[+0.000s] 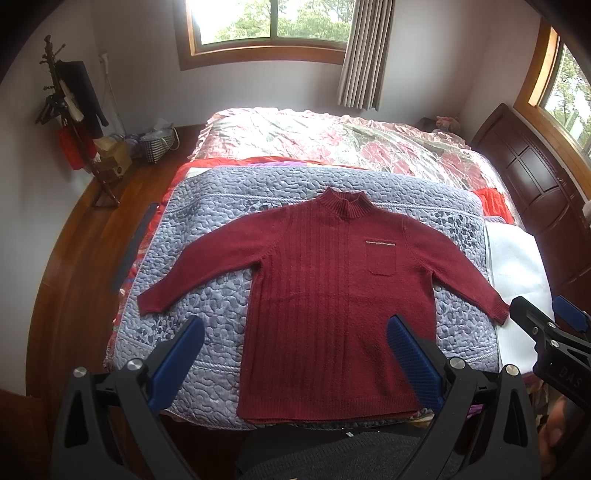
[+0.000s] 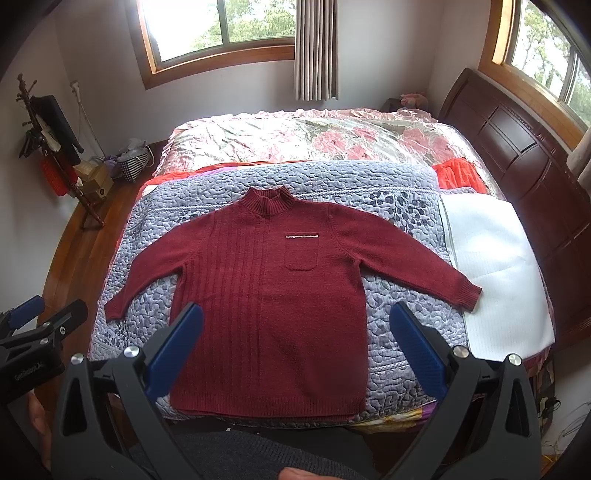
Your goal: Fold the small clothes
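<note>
A dark red knitted sweater (image 1: 332, 295) lay flat and face up on a blue-grey quilted blanket (image 1: 207, 229) spread over the near part of the bed, its high ribbed collar (image 1: 341, 203) toward twelve o'clock and its hem at the six o'clock edge of the blanket. Both sleeves were stretched out: one reached toward eight o'clock with its cuff resting on the quilting, the other toward four o'clock with its cuff (image 2: 467, 295) touching the white sheet (image 2: 495, 258) that lay beside the blanket at three o'clock. A small chest pocket (image 1: 381, 258) with a pale trim line sat on the plain half of the front; the other half was ribbed in vertical lines. The left gripper (image 1: 295, 362) hung above the hem with its blue-padded jaws spread wide, one over the quilt at seven o'clock and the other over the sweater's lower corner at five o'clock, holding nothing. The right gripper (image 2: 295, 350) was likewise wide apart and empty, its jaws bracketing the lower body of the sweater. Beyond the blanket, at twelve o'clock, a pink floral bedspread (image 1: 332, 140) covered the rest of the bed beneath a wood-framed window (image 1: 269, 26) with a striped curtain (image 1: 364, 55). A coat stand (image 1: 70, 118) stood on the wooden floor at ten o'clock.
</note>
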`<state>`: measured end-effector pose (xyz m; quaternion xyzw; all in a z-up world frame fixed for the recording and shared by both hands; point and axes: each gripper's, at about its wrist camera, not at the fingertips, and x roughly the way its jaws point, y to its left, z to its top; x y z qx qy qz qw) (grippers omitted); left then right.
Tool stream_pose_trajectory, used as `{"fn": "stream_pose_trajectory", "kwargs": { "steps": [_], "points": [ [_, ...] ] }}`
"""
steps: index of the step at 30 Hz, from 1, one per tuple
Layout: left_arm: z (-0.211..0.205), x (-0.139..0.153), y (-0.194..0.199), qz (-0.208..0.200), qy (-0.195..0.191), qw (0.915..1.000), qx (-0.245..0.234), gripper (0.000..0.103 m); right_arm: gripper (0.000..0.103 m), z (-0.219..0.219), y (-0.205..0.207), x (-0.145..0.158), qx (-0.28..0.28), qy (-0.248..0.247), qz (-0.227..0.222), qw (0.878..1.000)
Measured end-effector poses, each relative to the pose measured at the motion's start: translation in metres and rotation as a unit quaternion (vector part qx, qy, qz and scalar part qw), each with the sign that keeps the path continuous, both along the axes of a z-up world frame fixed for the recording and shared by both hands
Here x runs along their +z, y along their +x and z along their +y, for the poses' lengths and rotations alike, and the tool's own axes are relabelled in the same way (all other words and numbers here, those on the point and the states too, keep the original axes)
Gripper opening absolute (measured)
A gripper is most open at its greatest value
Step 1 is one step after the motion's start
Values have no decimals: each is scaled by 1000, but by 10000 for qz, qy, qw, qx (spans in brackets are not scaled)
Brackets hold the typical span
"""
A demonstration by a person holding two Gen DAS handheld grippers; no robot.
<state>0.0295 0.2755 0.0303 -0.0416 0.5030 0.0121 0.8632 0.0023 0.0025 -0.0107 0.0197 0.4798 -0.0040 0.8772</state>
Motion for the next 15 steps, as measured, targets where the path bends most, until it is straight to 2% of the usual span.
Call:
{"fn": "stream_pose_trajectory", "kwargs": {
  "steps": [15],
  "points": [
    [-2,9,0,-65,27,10000,-11,99,100,-1,0,8,30,-37,-39,10000]
  ]
}}
